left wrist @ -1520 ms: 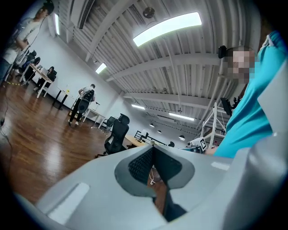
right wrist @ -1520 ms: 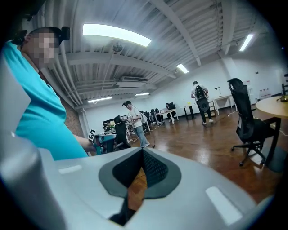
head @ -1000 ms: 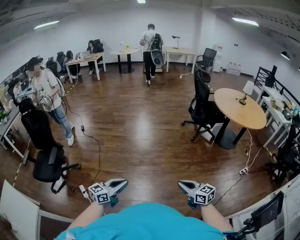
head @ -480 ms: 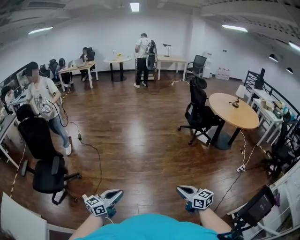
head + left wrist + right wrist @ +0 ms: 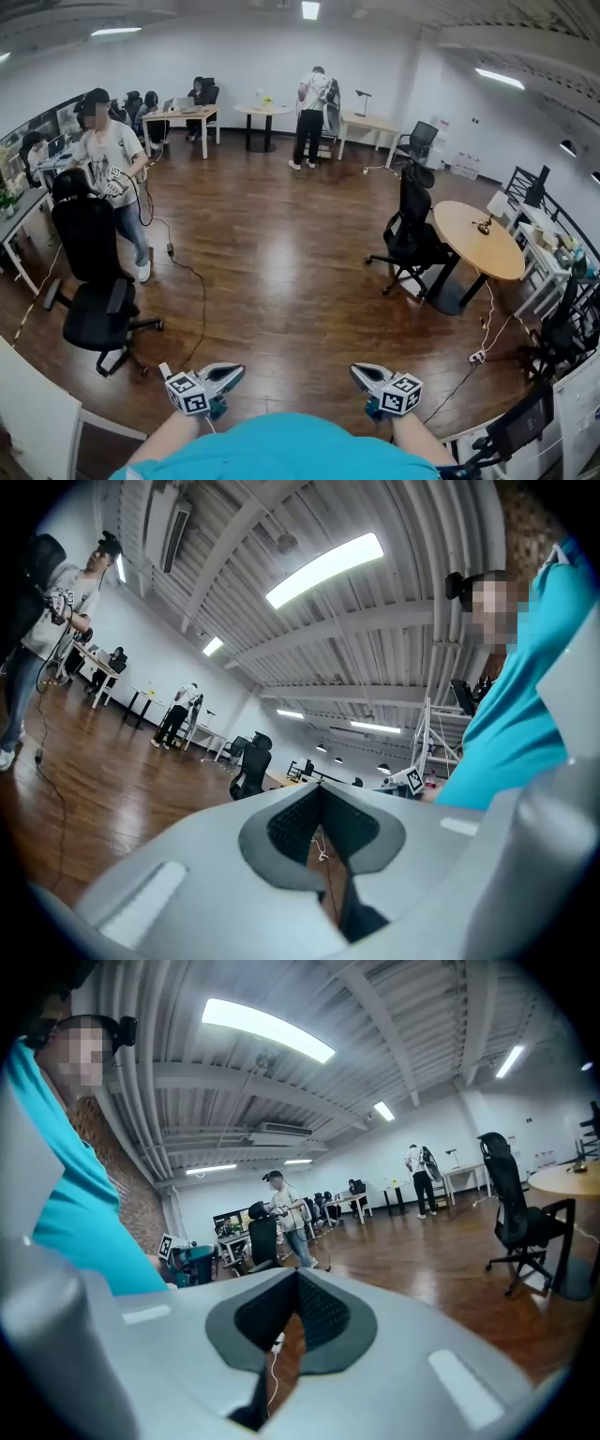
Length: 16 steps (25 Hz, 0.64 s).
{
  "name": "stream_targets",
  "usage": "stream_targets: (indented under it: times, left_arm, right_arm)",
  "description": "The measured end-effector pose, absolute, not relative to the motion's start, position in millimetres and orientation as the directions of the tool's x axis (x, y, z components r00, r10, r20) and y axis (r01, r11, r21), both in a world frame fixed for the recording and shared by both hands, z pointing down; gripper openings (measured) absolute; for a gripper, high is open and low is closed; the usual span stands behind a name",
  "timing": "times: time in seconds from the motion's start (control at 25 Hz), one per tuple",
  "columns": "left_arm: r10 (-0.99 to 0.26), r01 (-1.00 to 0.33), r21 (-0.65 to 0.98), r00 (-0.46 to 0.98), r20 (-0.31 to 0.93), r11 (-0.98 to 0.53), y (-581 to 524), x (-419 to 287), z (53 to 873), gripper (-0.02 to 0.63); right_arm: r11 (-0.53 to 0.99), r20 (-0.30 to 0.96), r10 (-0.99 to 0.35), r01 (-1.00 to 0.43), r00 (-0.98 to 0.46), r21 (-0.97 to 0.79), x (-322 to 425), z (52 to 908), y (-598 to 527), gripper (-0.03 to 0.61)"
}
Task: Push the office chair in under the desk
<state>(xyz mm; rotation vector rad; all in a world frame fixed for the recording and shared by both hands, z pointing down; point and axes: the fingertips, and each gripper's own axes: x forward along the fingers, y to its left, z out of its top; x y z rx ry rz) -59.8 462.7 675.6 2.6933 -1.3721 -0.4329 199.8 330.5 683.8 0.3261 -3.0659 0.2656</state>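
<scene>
I am looking into a big office.
I see a wood floor [image 5: 272, 272], desks [image 5: 183, 116] along the walls, black office chairs [image 5: 94, 281] on wheels, a round table [image 5: 480, 239], long lights [image 5: 309, 9] overhead, and people [image 5: 114, 164] by the desks.

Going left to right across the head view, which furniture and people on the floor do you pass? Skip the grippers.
black office chair at the left → small round table at the back → person standing at the back → black office chair by the table → round wooden table
</scene>
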Motion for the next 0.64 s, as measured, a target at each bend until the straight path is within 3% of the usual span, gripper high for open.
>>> stream_targets:
  times: [0.64]
  left_arm:
    - [-0.832,-0.819,0.169,0.515,-0.206,-0.549,485,-47,675,0.106]
  right_arm:
    - [0.976,0.066,-0.166,-0.174,-0.984,-0.131,218,683,344,-0.002]
